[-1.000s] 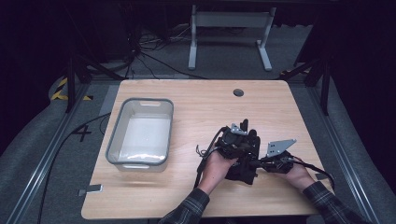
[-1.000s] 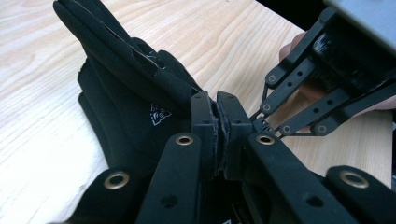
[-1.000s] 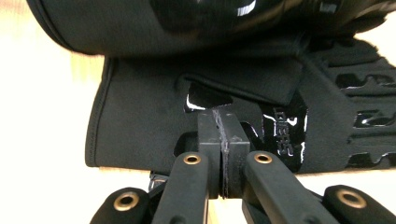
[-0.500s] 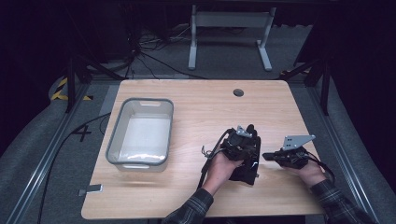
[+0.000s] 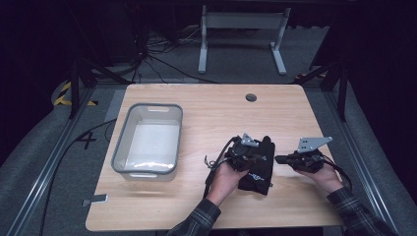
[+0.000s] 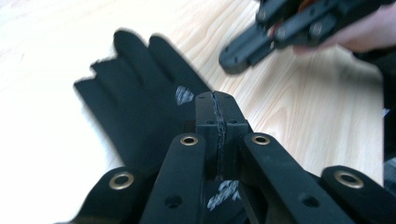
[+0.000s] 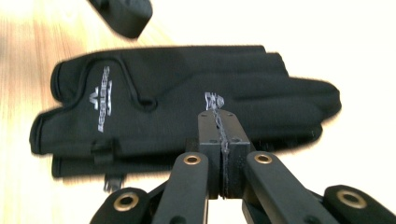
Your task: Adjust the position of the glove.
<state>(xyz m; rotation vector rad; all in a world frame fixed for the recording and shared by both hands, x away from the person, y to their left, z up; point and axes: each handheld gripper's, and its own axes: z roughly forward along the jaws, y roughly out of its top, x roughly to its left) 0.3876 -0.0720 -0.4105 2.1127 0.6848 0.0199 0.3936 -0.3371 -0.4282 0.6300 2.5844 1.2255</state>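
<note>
Two black gloves [image 5: 258,164] lie stacked flat on the desk [image 5: 206,105], toward its near edge and right of the middle. Your left gripper [image 5: 244,153] sits over them, its fingers [image 6: 217,122] pressed together with nothing between; they have just been closing. Your right gripper [image 5: 279,159] hangs just beside the gloves on the side of the desk's right edge, fingers [image 7: 219,130] also fully closed and empty. Well apart, near the left edge, stands a grey bin [image 5: 120,147].
</note>
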